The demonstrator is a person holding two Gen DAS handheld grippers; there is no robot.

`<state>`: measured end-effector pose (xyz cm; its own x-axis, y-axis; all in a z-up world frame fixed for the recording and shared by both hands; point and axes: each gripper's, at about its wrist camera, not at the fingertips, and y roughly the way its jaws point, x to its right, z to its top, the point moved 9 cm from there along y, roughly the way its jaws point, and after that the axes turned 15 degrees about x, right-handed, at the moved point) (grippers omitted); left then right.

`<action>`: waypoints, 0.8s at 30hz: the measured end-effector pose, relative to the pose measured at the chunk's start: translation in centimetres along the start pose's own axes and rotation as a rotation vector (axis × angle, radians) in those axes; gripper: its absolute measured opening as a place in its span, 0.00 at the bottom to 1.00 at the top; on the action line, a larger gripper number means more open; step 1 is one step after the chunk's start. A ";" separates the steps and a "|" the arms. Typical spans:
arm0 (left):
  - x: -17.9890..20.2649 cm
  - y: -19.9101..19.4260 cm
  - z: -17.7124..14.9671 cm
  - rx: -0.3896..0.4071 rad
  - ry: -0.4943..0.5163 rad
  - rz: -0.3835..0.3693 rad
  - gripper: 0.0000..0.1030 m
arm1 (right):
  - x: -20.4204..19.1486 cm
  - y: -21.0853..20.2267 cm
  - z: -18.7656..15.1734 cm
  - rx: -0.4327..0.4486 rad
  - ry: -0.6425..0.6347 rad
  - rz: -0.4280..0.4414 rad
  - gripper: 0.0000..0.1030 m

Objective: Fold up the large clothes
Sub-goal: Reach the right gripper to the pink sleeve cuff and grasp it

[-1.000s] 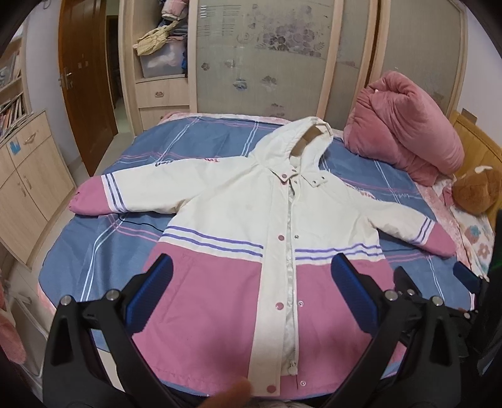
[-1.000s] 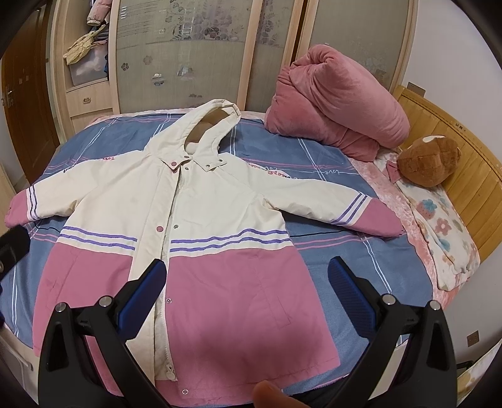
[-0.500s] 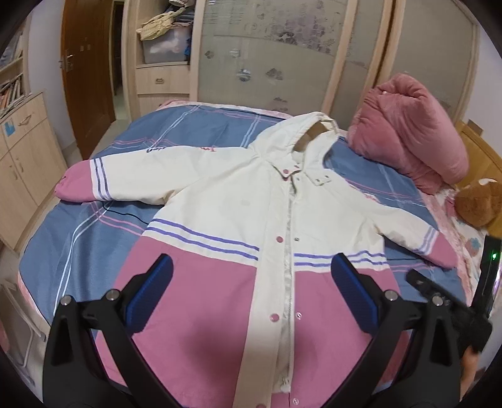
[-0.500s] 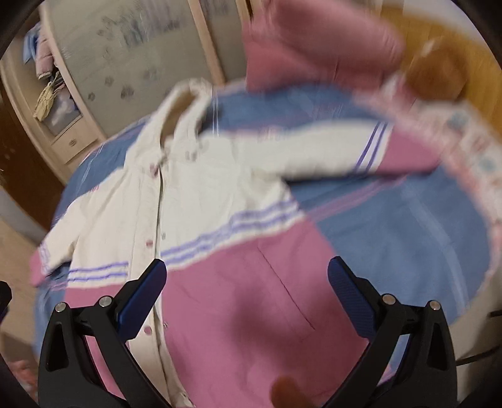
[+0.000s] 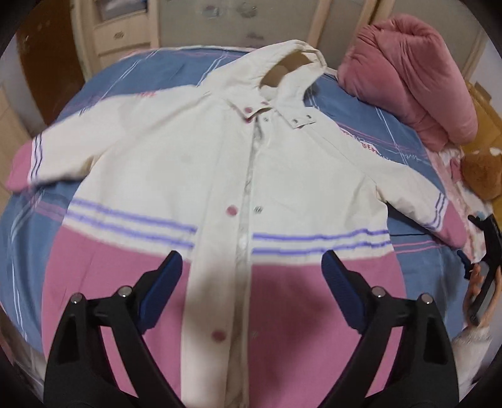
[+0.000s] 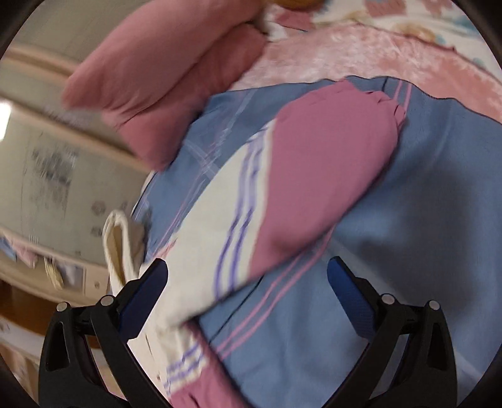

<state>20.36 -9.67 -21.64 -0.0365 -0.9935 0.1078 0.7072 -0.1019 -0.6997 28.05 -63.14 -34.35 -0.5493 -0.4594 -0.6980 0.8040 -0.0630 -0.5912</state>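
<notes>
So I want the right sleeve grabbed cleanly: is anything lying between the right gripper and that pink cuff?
Nothing visible. The right gripper is open with the sleeve and its pink cuff straight ahead on the blue bedsheet; the pink quilt sits off to one side.

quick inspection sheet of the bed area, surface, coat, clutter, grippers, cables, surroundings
Surface: bed sheet, blue with pink stripes.
Job's things: coat spread flat, face up, unfolded; right sleeve cuff lies on the sheet.
Clutter: pink quilt and brown plush toy at the bed's right side.
Grippers: left gripper open over the coat's hem; right gripper open, near the cuff.
Cables: nothing seen.
Surroundings: wardrobe, wooden door.
</notes>
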 end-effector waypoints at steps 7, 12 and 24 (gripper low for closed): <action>3.6 2.6 0.8 0.022 0.081 -0.038 0.89 | 4.0 5.0 2.4 -0.060 0.096 -0.053 0.71; 1.0 4.4 0.1 0.004 0.044 0.035 0.89 | 5.8 4.7 4.0 -0.023 0.142 -0.033 0.18; -2.9 5.5 -2.1 -0.062 -0.023 0.063 0.89 | 0.6 -0.7 7.4 0.226 -0.047 -0.005 0.11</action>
<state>22.91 -7.45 -27.32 0.0235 -0.9967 0.0774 0.6626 -0.0424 -0.7477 28.85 -69.97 -31.36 -0.5464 -0.4994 -0.6723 0.8348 -0.2597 -0.4855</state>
